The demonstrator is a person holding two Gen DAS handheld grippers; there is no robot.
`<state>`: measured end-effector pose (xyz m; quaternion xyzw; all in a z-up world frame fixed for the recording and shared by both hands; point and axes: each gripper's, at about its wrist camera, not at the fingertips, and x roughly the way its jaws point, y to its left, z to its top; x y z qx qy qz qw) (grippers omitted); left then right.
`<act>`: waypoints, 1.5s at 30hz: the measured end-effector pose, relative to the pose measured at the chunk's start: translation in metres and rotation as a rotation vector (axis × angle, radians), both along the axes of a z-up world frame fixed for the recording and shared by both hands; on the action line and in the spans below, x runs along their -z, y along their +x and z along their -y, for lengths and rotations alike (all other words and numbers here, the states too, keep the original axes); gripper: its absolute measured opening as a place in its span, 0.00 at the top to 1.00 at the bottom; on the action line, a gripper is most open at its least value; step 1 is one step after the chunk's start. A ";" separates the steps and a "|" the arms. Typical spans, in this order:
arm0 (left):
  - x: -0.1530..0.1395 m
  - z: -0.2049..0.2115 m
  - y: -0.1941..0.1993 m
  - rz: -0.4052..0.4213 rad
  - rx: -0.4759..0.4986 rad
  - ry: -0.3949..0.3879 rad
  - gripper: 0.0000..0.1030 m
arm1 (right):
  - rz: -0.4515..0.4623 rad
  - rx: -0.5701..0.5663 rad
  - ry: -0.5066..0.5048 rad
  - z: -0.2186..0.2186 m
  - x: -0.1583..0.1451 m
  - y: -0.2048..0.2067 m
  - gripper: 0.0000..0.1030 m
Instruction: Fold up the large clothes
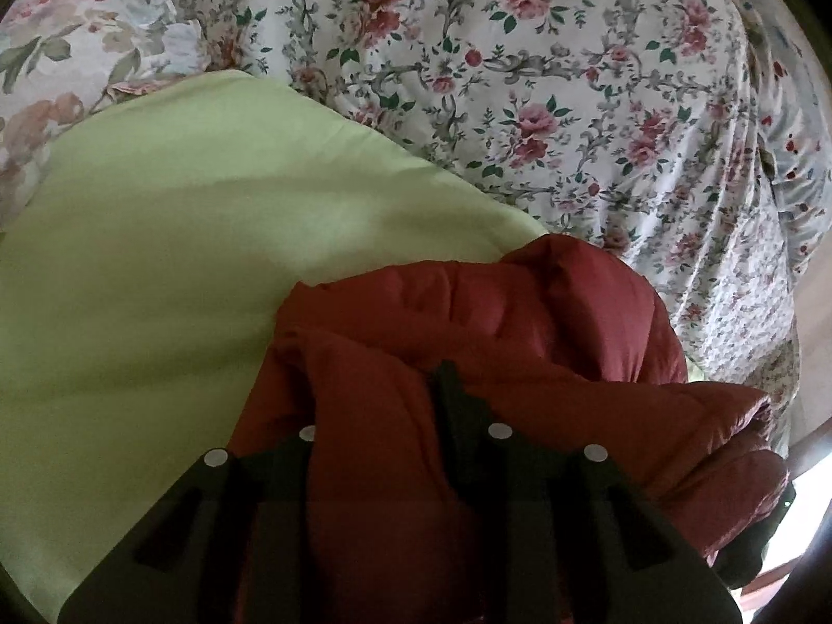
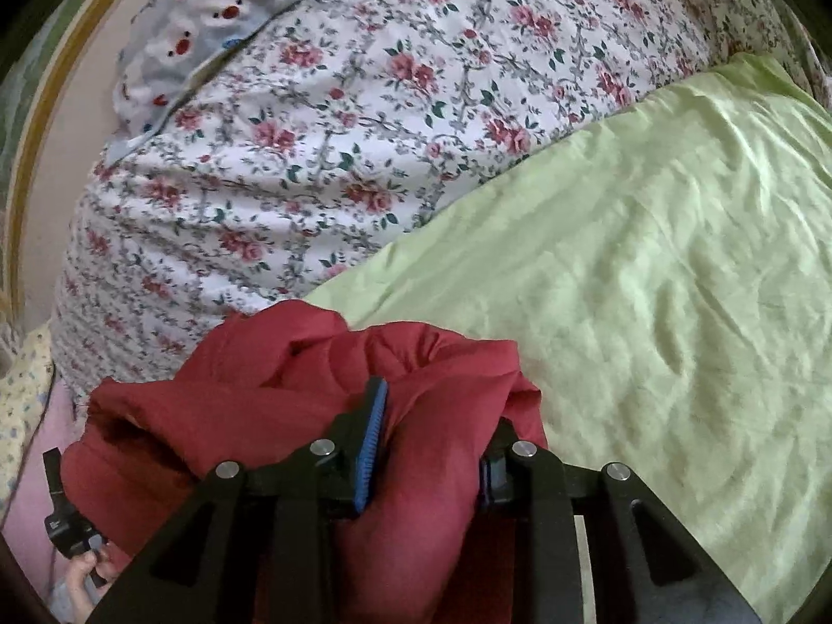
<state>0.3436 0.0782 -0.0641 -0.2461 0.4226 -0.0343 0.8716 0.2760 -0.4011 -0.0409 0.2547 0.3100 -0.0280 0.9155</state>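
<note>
On my left I see one light green sheet spread flat, with one floral duvet bunched behind it. One red padded jacket lies crumpled at the sheet's near edge, partly on the green and partly against the duvet. It is too bunched for me to name a long axis or which way it points; its folds run away from my left gripper toward the duvet.

The left gripper's dark fingers stand a little apart with a thick fold of the jacket filling the gap and pressed between them.

In my right view the same jacket sits low, the sheet to its right, the duvet behind. My right gripper has its blue-padded fingers narrowly parted, clamped on another bulge of red fabric.
</note>
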 end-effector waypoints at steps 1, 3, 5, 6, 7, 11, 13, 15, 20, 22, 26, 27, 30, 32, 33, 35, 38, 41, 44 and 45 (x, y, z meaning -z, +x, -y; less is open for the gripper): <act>0.001 0.000 0.002 -0.001 0.001 0.000 0.75 | -0.006 0.005 0.009 0.001 0.002 0.003 0.72; 0.001 -0.001 0.002 -0.002 0.001 -0.011 0.75 | -0.013 0.009 0.014 0.004 0.005 0.007 0.72; 0.000 -0.004 -0.001 0.007 0.009 -0.034 0.75 | -0.021 0.012 0.001 0.003 0.006 0.010 0.71; -0.002 -0.007 -0.007 0.019 0.009 -0.052 0.73 | -0.025 0.015 -0.006 0.003 0.007 0.011 0.70; -0.003 -0.009 -0.011 0.026 0.009 -0.063 0.72 | -0.026 0.019 -0.011 0.003 0.007 0.012 0.69; -0.019 -0.022 -0.044 0.055 -0.009 -0.064 0.49 | -0.032 0.040 -0.033 0.003 0.009 0.011 0.51; -0.030 -0.029 -0.069 0.089 -0.061 -0.039 0.31 | -0.050 0.077 -0.060 0.004 0.010 0.010 0.37; -0.040 -0.035 -0.093 0.130 -0.087 -0.044 0.26 | -0.054 0.099 -0.042 0.008 0.012 0.009 0.27; -0.053 -0.005 -0.127 0.178 0.061 -0.047 0.26 | -0.040 0.092 -0.060 0.005 0.009 0.007 0.28; -0.048 0.023 -0.129 0.152 0.164 -0.043 0.26 | -0.041 0.091 -0.072 0.002 0.007 0.007 0.28; -0.028 0.089 -0.115 0.076 0.311 0.097 0.26 | -0.039 0.078 -0.085 -0.001 -0.001 0.005 0.31; -0.023 0.100 -0.110 0.068 0.299 0.161 0.26 | -0.035 0.072 -0.089 -0.002 -0.004 0.003 0.32; -0.014 0.110 -0.094 0.058 0.281 0.231 0.23 | 0.010 0.052 -0.110 -0.009 -0.028 -0.015 0.32; -0.010 0.109 -0.081 0.049 0.259 0.230 0.22 | 0.070 0.020 -0.125 -0.019 -0.048 -0.032 0.31; -0.009 0.108 -0.078 0.046 0.252 0.230 0.22 | 0.106 0.000 -0.155 -0.029 -0.061 -0.043 0.30; -0.009 0.108 -0.069 0.042 0.242 0.236 0.22 | 0.159 -0.061 -0.203 -0.048 -0.079 -0.060 0.30; -0.009 0.110 -0.059 0.034 0.236 0.258 0.22 | 0.154 -0.210 -0.276 -0.084 -0.082 -0.068 0.29; -0.009 0.113 -0.052 0.028 0.236 0.276 0.21 | 0.052 -0.286 -0.331 -0.113 -0.056 -0.049 0.29; -0.013 0.111 -0.044 0.035 0.244 0.286 0.21 | -0.095 -0.292 -0.363 -0.116 -0.021 -0.018 0.29; -0.014 0.110 -0.039 0.035 0.247 0.292 0.21 | -0.121 -0.280 -0.344 -0.110 -0.011 -0.007 0.29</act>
